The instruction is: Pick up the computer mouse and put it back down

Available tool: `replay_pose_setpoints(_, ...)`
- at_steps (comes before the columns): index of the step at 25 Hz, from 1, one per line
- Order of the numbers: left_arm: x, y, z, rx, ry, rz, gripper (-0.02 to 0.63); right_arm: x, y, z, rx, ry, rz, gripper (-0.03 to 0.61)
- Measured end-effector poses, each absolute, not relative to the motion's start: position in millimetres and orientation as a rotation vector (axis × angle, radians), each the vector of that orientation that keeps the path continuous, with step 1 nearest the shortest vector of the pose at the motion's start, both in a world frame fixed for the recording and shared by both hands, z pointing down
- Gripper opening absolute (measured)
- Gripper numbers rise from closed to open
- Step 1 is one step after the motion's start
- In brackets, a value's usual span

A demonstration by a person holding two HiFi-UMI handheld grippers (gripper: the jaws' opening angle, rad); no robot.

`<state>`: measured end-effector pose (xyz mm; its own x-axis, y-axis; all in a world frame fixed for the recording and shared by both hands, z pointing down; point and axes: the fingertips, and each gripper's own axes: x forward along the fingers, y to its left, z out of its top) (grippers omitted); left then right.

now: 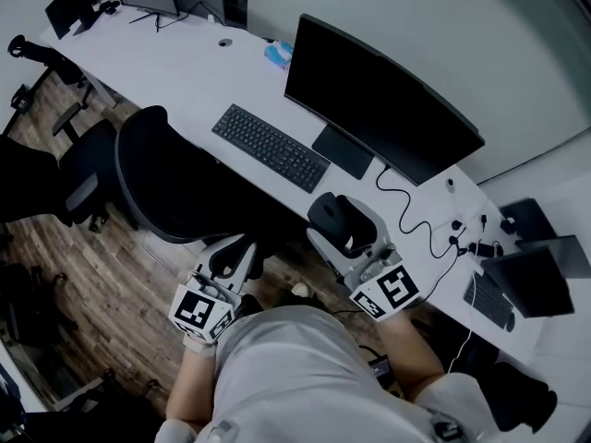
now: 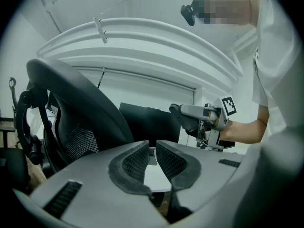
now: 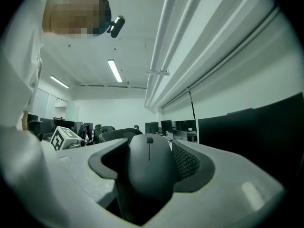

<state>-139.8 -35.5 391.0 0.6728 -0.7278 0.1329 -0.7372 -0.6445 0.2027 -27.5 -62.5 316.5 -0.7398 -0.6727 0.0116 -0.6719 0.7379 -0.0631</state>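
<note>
A black computer mouse (image 1: 332, 215) hangs above the white desk's (image 1: 185, 72) front edge, to the right of the keyboard, with my right gripper (image 1: 344, 226) shut on it. In the right gripper view the mouse (image 3: 148, 175) fills the space between the two pads, its wheel end pointing away. My left gripper (image 1: 238, 252) is lower and to the left, off the desk and over the floor beside the chair. Its pads (image 2: 137, 161) stand nearly together with nothing between them. The left gripper view also catches the mouse (image 2: 186, 120) held up at the right.
A black keyboard (image 1: 270, 148) lies in front of a wide curved monitor (image 1: 379, 100). A black office chair (image 1: 171, 178) stands against the desk's front left. Cables (image 1: 416, 215) and dark devices (image 1: 531, 280) lie at the right end. A blue tissue box (image 1: 279, 55) sits behind.
</note>
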Motion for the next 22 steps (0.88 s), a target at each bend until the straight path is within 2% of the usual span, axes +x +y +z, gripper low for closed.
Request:
replay_pose_setpoints(12, -143, -34, 391, 2.619, -1.210, 0.031, 0.041, -41, -40, 315, -1.028, 2.933, -0.107, 0.285)
replay_pose_setpoints(22, -136, -32, 396, 2.601, -1.228, 0.068, 0.041, -21, -49, 326, -1.068, 2.924, -0.127, 0.285)
